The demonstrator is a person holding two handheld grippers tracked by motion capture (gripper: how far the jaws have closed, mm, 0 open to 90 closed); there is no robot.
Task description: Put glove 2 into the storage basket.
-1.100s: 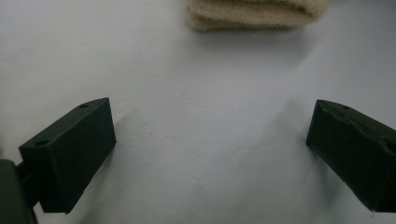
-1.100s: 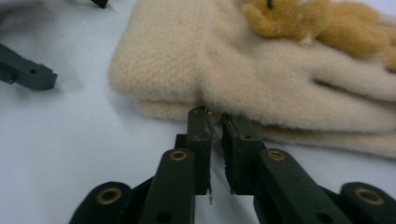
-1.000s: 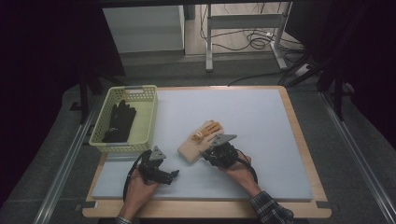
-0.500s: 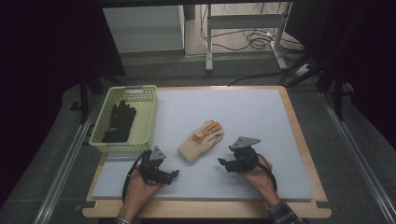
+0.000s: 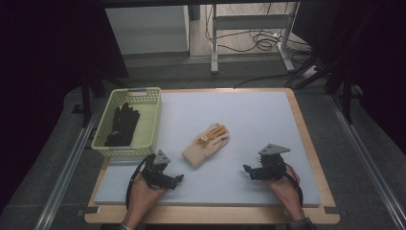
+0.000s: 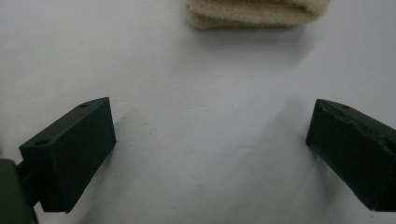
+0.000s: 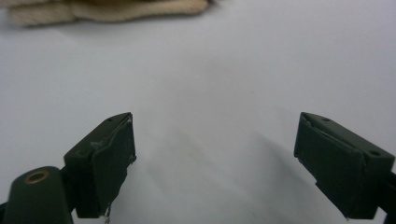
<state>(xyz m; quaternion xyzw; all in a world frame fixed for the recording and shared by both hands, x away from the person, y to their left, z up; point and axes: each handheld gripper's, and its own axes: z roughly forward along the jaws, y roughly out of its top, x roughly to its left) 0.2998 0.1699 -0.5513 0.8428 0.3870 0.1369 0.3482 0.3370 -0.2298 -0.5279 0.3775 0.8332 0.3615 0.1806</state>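
1. The cream glove [image 5: 206, 144] lies flat near the middle of the pale counter [image 5: 249, 115], its orange-tipped fingers pointing up and to the right in the high view, its cuff toward the person.
2. The left claw [image 5: 178, 179] rests low on the counter just below and to the left of the glove's cuff, near it but not touching. Its jaws stand wide apart with bare counter between them; in the left gripper view the glove's cuff [image 6: 256, 13] sits beyond the jaw tips at the top edge.
3. The right claw [image 5: 246, 169] sits to the right of the glove, well clear of it, with its jaws pointing toward the glove. The jaws have just been opening and now stand wide with nothing between them.
4. In the right gripper view the glove [image 7: 107, 10] lies along the top left edge, apart from both jaws, and plain counter shows between the tips.
5. The person's left hand [image 5: 143, 194] and right hand [image 5: 282, 184] come in from the near edge, each wrapped around its gripper body.
6. A pale yellow basket [image 5: 152, 115] stands at the counter's left edge, just beside the pale mat, with a black glove [image 5: 122, 124] lying inside it.
7. The cream glove is well apart from the basket, and neither claw touches either one.
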